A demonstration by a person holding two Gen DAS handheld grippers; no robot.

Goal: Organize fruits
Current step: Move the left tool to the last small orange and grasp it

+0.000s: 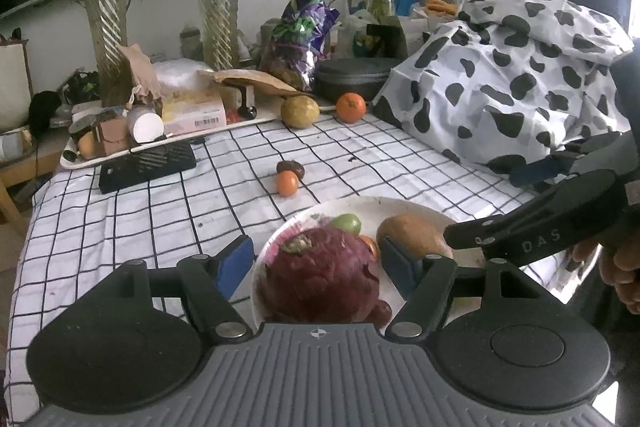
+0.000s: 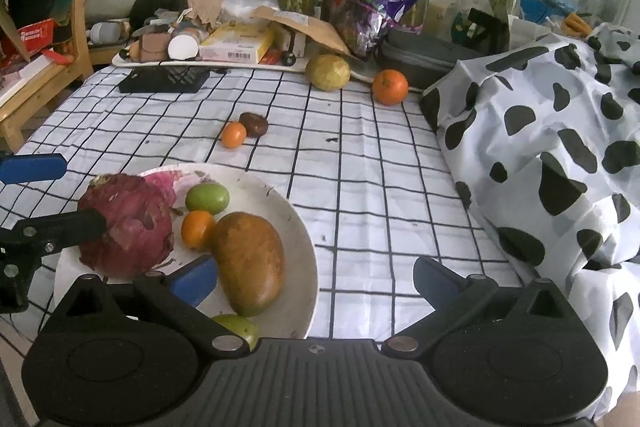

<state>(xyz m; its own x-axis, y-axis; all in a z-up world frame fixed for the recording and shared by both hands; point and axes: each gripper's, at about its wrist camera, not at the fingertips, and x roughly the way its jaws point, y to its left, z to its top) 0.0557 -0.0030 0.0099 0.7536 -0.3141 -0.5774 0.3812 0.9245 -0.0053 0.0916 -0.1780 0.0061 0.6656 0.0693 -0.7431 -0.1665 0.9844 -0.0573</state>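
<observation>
Two hand-held grippers hang over the white plate (image 2: pixel 304 267) near the table's front edge. The left hand-held gripper (image 1: pixel 316 269) is spread wide around the dragon fruit (image 1: pixel 320 279) without touching it. The right hand-held gripper (image 2: pixel 316 281) is also spread wide, holding nothing, just beside the mango (image 2: pixel 250 261). A small orange (image 2: pixel 234 135) and a dark fruit (image 2: pixel 254 124) lie touching mid-table; a yellow-green fruit (image 2: pixel 328 71) and a larger orange (image 2: pixel 390 87) sit near the far edge.

I get soft, even daylight in both views, brightest at the far right edge of the left wrist view. Shadows under the plate (image 2: pixel 304 267) are faint. Fisheye bends the tablecloth (image 1: pixel 120 227) grid lines; everything looks slightly soft and grainy.
</observation>
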